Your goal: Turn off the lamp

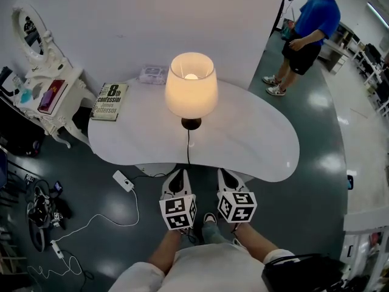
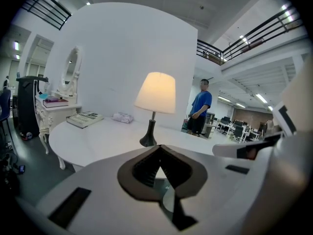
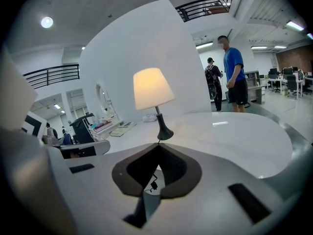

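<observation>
The left claw (image 1: 177, 176) and right claw (image 1: 228, 177) sit side by side, jaws together.

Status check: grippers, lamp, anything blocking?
Left gripper and right gripper shut, empty, at table edge. Lamp lit, untouched. Nothing blocking; cord runs off near edge.

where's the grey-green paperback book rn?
In the head view the grey-green paperback book lies at the left end of the white rounded table, left of the lit cream-shaded lamp, beside the small white packet.
</observation>
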A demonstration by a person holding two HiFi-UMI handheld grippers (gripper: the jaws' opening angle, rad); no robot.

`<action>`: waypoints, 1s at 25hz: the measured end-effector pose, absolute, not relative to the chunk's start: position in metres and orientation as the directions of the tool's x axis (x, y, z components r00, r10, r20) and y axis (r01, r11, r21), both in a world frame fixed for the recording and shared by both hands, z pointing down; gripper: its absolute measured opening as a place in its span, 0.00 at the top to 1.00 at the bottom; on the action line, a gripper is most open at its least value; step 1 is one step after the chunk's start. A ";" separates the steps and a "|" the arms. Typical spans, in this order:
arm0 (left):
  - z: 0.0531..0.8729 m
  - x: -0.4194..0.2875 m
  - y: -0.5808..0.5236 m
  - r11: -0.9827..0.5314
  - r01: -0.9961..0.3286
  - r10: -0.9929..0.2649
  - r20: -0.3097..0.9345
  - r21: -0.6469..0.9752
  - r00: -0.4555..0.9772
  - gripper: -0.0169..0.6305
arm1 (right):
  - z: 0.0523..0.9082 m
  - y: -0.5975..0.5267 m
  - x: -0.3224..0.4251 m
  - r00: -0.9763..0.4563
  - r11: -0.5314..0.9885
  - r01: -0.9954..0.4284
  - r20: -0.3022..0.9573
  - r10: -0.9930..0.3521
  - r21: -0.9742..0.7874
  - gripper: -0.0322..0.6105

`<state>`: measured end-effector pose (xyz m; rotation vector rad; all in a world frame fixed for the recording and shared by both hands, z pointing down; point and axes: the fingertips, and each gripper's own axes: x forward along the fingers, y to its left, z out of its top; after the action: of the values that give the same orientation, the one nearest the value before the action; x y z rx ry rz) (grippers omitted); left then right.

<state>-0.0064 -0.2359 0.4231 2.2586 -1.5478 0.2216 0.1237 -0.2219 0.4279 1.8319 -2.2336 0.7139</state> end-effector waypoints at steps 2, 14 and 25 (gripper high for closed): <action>0.430 -0.006 -0.233 -0.310 -0.923 -0.857 0.355 0.227 0.375 0.96 | 0.433 -0.220 0.125 -0.237 0.134 -0.957 0.424 -0.874 -0.258 0.95; 0.472 -0.006 -0.226 -0.274 -0.933 -0.830 0.431 0.234 0.353 0.96 | 0.470 -0.226 0.127 -0.249 0.113 -0.947 0.465 -0.849 -0.301 0.95; 0.540 -0.020 -0.218 -0.228 -0.945 -0.803 0.504 0.234 0.318 0.96 | 0.529 -0.224 0.124 -0.258 0.110 -0.947 0.509 -0.821 -0.303 0.95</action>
<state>-0.0197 -0.2180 0.5398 2.0940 -1.5400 0.3805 0.1243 -0.2243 0.5295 1.7646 -2.1699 0.8612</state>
